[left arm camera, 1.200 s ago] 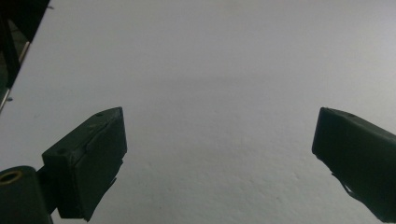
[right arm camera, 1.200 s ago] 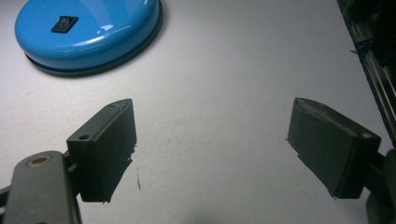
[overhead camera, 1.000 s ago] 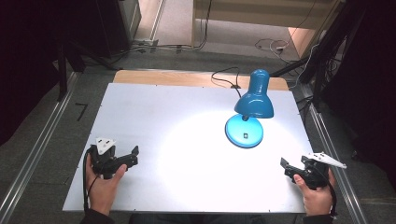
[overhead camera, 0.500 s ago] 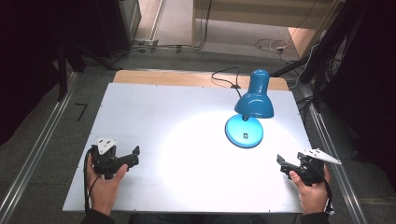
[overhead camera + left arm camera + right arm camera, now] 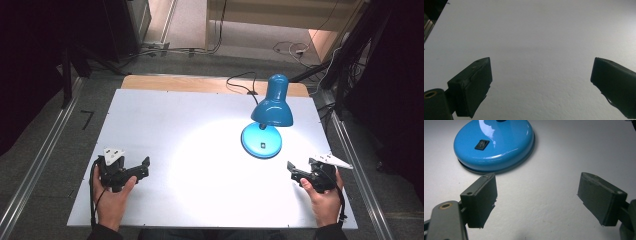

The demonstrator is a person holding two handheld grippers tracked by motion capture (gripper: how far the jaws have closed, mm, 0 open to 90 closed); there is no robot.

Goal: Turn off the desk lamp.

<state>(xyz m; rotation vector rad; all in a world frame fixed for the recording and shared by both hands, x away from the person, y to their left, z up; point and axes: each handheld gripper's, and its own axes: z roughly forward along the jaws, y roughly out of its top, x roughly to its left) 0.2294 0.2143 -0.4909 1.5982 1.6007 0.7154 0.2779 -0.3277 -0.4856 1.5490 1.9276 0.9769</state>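
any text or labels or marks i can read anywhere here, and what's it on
No words, brands or numbers can be read.
The black rocker switch on the blue lamp base carries small pale marks, too small and blurred to read.
The white table and both grippers bear no lettering.

— The round blue lamp base point(image 5: 495, 143)?
— Glossy, smooth enamel-like finish; its black rocker switch point(image 5: 481, 144) looks plastic.
— The white worktop point(image 5: 544, 195)?
— Matt, finely grained.
— The right tongs point(image 5: 541, 200)?
— Dull, dark, rubbery-looking pads point(image 5: 482, 198), edges slightly frayed.

Blue lamp point(image 5: 267, 122) upright at counter's point(image 5: 165, 125) back right, lit, shade tilted down; rocker switch point(image 5: 481, 144) on round base.
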